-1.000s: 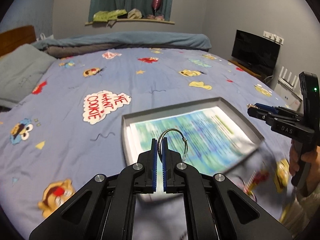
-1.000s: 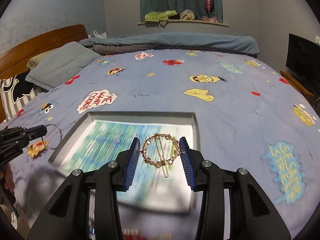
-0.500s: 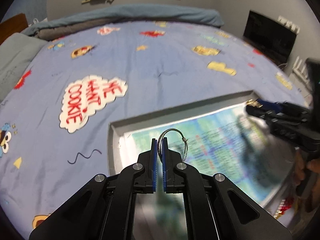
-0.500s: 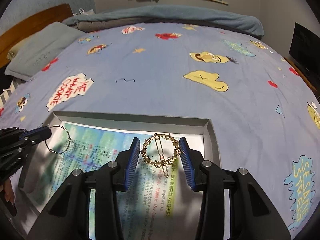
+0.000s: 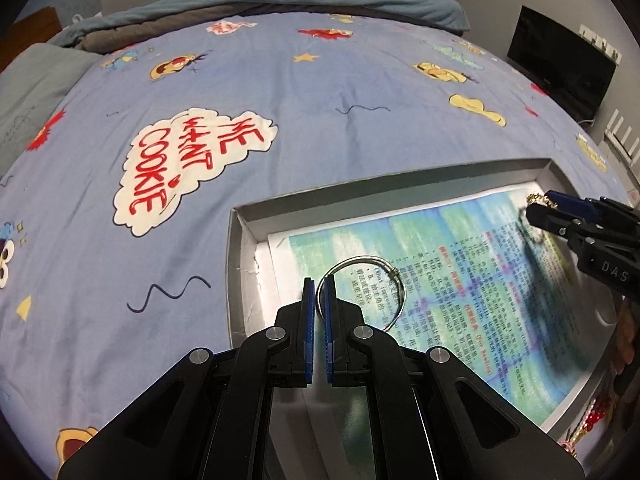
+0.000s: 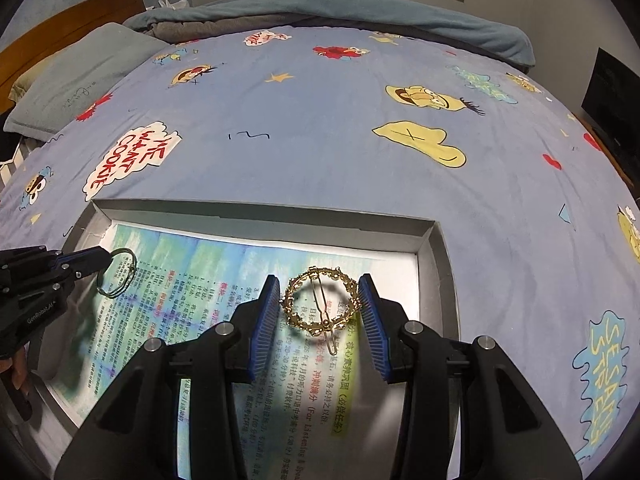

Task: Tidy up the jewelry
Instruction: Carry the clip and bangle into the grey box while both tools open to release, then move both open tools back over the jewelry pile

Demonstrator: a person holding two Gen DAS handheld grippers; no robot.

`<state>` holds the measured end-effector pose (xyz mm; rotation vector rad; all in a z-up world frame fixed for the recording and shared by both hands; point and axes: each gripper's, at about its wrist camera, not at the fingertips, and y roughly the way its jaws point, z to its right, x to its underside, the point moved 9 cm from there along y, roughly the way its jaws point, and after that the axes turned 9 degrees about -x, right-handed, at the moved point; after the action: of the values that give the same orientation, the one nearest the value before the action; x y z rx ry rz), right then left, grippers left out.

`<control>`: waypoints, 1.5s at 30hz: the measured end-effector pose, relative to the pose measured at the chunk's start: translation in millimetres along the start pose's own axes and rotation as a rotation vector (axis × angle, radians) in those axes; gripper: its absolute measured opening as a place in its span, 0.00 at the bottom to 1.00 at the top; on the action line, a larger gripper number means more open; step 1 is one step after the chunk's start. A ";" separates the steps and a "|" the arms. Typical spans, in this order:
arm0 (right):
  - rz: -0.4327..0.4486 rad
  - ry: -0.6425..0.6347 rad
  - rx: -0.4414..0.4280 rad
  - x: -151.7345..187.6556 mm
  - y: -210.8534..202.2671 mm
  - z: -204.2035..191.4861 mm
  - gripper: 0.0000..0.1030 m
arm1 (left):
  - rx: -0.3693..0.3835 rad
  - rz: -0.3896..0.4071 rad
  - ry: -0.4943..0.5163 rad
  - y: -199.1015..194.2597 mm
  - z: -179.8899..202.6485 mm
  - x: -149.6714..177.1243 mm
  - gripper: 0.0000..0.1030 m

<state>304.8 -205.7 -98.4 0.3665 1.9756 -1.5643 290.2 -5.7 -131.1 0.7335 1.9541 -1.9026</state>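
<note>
Left wrist view: your left tongs (image 5: 317, 294) are pinched almost fully closed on the silver ring bracelet (image 5: 370, 280), gripping its near edge so the loop stands out ahead and to the right of the blue pads (image 5: 307, 320). The loop hangs over the printed paper sheet (image 5: 460, 300) that lines the grey tray (image 5: 236, 272), near the tray's left wall. Whether the bracelet touches the paper cannot be told. At the right edge of this view your right tongs (image 5: 538, 206) reach in over the far right part of the sheet, with a bit of gold showing at their tips.

Right wrist view: your right tongs (image 6: 320, 308) stand partly open, their two pads (image 6: 266, 316) pressed against opposite sides of the gold wreath hair clip (image 6: 320, 304). The round clip sits flat between them, its thin pin bar running across the circle and poking out below it. It is held above the paper, close to the tray's back right corner, and casts a shadow on the text. Your left tongs (image 6: 104, 258) show at the left edge of this view, holding the silver loop over the sheet's left side.

The tray lies on the bed (image 6: 320, 140), on a blue cartoon-print cover (image 5: 280, 100). A grey pillow (image 6: 80, 76) lies at the far left.
</note>
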 end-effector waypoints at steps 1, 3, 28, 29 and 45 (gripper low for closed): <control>0.001 0.000 0.000 -0.2 -0.2 -0.2 0.40 | 0.001 -0.001 -0.002 0.1 0.0 0.3 0.05; 0.002 0.000 -0.001 -0.5 -0.5 -0.4 0.41 | 0.003 -0.001 -0.006 -0.8 -0.3 0.8 0.06; 0.262 0.096 -0.113 21.3 -144.3 -2.3 0.95 | -0.079 0.319 -0.040 -151.5 2.8 24.4 0.92; 0.271 0.092 -0.111 23.0 -149.7 -3.7 0.95 | -0.077 0.330 -0.044 -158.8 2.1 27.0 0.92; 0.336 0.007 -0.045 66.0 -204.3 -15.6 0.95 | -0.071 0.372 -0.081 -210.3 -6.7 71.2 0.93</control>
<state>136.4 -255.8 25.8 0.6483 1.8377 -1.3048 114.9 14.4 3.8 0.9103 1.6870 -1.6073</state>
